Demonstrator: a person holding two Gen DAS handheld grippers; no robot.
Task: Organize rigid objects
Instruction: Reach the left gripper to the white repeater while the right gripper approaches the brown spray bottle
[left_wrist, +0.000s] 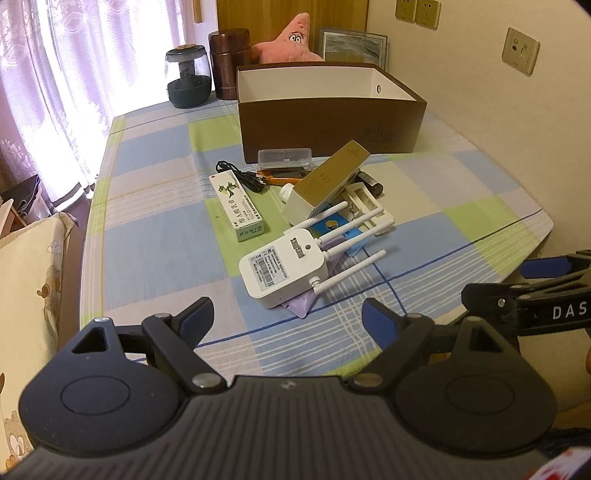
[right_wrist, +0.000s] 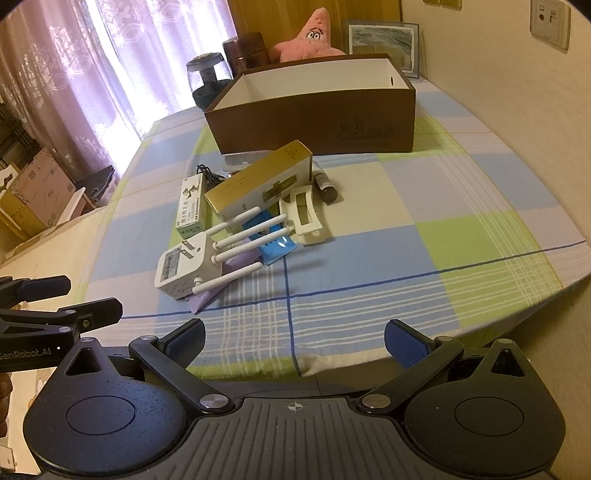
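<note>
Item: loose pile of rigid objects, mid-table, on the checked blue-and-green tablecloth, just in front of the brown cardboard box with white interior. The box stands open-topped with what shows of its interior bare, judged to be the receptacle; nothing yet sorted into it.

Contents of pile:
- White plastic plug-in Wi-Fi repeater with four antennas, nearest the grippers, prongs up, resting on a lilac packet and a blue sachet.
- Gold-faced long carton, tilted, propped on neighbours.
- Green-and-white slim ointment carton, lying flat, left of pile.
- Cream plastic clip frame; black cylindrical battery; coiled black cable; clear plastic case against the box wall.

Left gripper: fingers spread wide, holding nothing, hovering short of the repeater. Right gripper: likewise spread and empty, over the near table edge. Both seem staged for a first pick.

Beyond the box: pink star plush toy, dark jar.
</note>
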